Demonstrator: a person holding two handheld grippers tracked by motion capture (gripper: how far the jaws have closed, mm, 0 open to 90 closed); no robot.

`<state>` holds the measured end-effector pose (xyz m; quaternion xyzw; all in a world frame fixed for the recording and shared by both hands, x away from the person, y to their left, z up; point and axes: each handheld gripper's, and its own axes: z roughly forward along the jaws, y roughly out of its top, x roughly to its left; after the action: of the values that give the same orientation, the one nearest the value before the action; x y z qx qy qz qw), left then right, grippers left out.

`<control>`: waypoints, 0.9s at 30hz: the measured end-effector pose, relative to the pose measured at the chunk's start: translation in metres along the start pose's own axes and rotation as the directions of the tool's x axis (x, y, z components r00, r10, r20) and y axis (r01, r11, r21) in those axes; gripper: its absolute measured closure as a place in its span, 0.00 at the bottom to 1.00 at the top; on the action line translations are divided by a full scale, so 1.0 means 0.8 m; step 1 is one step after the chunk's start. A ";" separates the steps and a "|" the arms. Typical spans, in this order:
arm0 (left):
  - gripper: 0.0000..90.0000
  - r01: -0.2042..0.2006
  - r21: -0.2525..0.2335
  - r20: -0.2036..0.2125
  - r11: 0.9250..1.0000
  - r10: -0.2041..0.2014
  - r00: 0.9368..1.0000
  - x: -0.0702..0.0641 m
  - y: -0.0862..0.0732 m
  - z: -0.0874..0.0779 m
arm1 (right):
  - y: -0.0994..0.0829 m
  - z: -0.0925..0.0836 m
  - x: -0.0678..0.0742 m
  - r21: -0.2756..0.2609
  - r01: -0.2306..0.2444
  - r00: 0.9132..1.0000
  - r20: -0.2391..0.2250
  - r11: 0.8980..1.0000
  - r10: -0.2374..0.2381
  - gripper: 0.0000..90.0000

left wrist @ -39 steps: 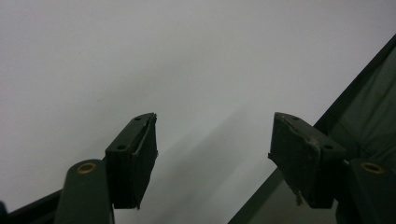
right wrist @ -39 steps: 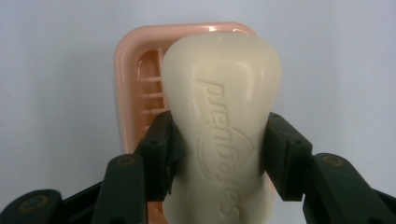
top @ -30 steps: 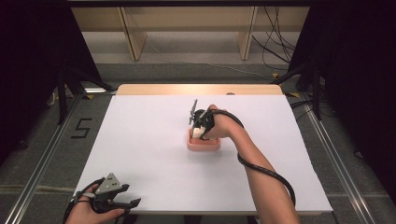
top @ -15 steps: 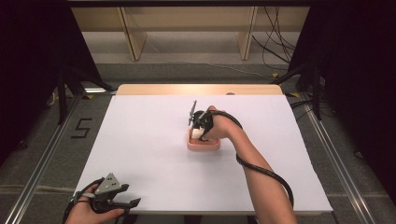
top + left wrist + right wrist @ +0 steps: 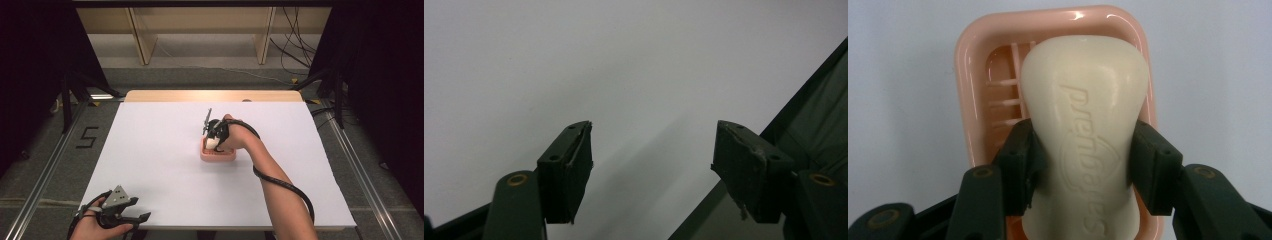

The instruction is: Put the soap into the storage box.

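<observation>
The counter is covered by a plain white sheet, with a strip of pale wood showing along its far edge. Directly on the white surface, a little right of the middle, sits a pink soap dish (slotted floor, rounded corners). The counter itself stands on a grey floor marked with a black figure five.

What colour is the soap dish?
Pale pink; the soap dish shows best in the right gripper view, under the cream soap.
</observation>
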<state>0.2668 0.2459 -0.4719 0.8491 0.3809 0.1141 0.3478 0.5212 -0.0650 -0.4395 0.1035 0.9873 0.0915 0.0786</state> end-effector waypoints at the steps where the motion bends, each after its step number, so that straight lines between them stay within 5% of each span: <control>1: 0.35 0.000 -0.001 0.001 1.000 0.000 1.000 0.000 0.000 0.000 | 0.000 0.000 0.000 0.000 0.002 1.000 -0.001 1.000 -0.002 0.56; 3: 0.35 -0.012 -0.003 -0.002 1.000 0.012 1.000 0.000 0.000 -0.001 | 0.001 0.002 -0.003 -0.022 0.040 0.999 0.008 0.999 -0.039 0.56; 5: 0.35 0.002 0.000 0.002 1.000 -0.002 1.000 0.000 0.000 0.000 | 0.002 0.001 0.000 0.002 -0.006 1.000 -0.003 1.000 0.006 0.56; 13: 0.35 0.000 0.002 0.003 1.000 0.000 1.000 0.000 -0.001 0.000 | 0.004 0.003 -0.004 -0.023 0.046 0.999 -0.004 0.999 -0.047 0.55; 21: 0.35 0.006 0.000 0.004 1.000 -0.006 1.000 0.000 -0.001 0.001 | 0.000 -0.004 0.000 -0.021 -0.050 0.999 0.002 0.999 0.050 0.44; 22: 0.35 -0.021 0.010 0.009 1.000 0.021 1.000 0.002 0.000 0.000 | -0.001 -0.005 0.000 -0.028 -0.050 0.999 0.003 0.998 0.050 0.42; 27: 0.35 -0.015 0.004 0.009 1.000 0.015 1.000 0.001 0.000 0.001 | -0.004 -0.013 0.001 -0.049 -0.050 0.999 0.006 0.998 0.051 0.37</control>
<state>0.2678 0.2464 -0.4724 0.8532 0.3729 0.1121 0.3469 0.5180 -0.0699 -0.4300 0.1267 0.9816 0.1170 0.0821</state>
